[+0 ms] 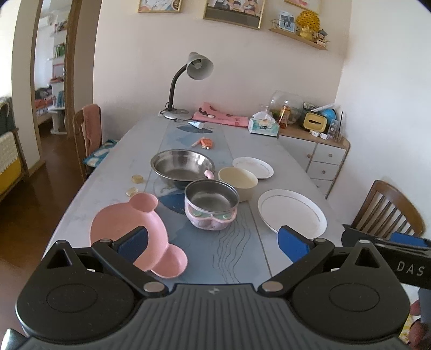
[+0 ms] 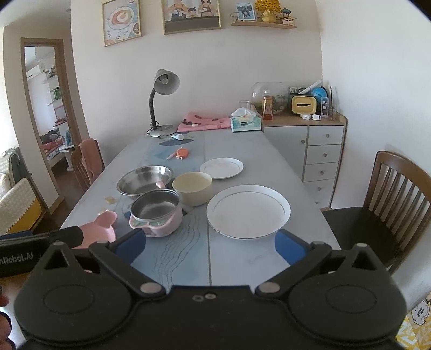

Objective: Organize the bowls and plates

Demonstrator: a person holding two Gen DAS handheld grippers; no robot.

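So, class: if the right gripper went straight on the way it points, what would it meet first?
Probably the large white plate, just ahead between the open right gripper's fingers; depth is unclear.

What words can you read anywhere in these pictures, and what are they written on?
"DAS" stands on the black body of the right tool, at the right edge of the left wrist view.
"nRobot.AI" stands on the black body of the left tool, cut off at the left edge of the right wrist view.
The print on the tissue box is too small and blurred to read.
The wall pictures show no readable words.
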